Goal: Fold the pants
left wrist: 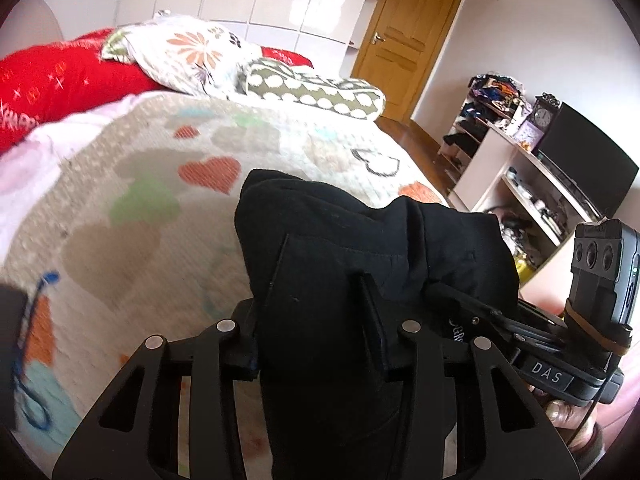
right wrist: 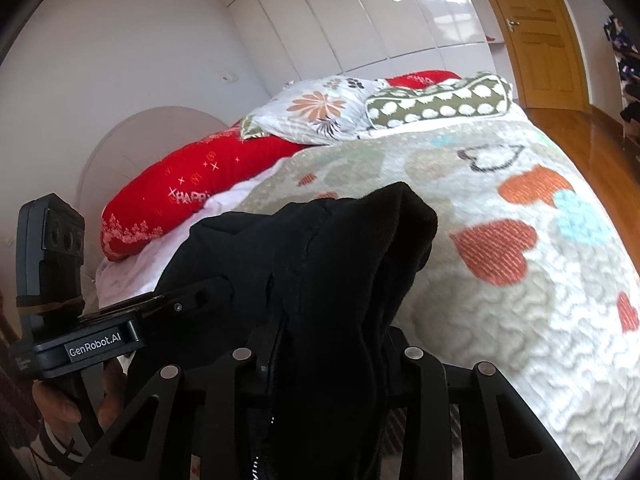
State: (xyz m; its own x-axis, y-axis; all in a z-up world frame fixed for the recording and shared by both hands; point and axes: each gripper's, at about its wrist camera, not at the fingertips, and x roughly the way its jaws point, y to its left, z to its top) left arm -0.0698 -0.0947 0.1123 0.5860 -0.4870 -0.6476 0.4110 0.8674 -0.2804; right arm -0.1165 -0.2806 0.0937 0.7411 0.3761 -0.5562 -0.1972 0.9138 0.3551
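Observation:
The black pants [left wrist: 340, 248] hang bunched over my left gripper [left wrist: 320, 320], which is shut on the fabric; its fingers are mostly hidden by the cloth. In the right wrist view the same black pants [right wrist: 320, 264] drape over my right gripper [right wrist: 324, 344], also shut on the fabric. Both grippers hold the pants lifted above the bed [left wrist: 140, 208], close side by side. The right gripper's body shows at the right of the left wrist view [left wrist: 560, 364], and the left gripper's body shows at the left of the right wrist view [right wrist: 92, 344].
The bed carries a heart-patterned blanket [right wrist: 520, 280]. A red pillow [right wrist: 192, 188], a floral pillow [right wrist: 316, 108] and a green dotted pillow [right wrist: 440, 104] lie at its head. A wooden door [left wrist: 404, 44] and shelves with a black screen [left wrist: 580, 160] stand to the right.

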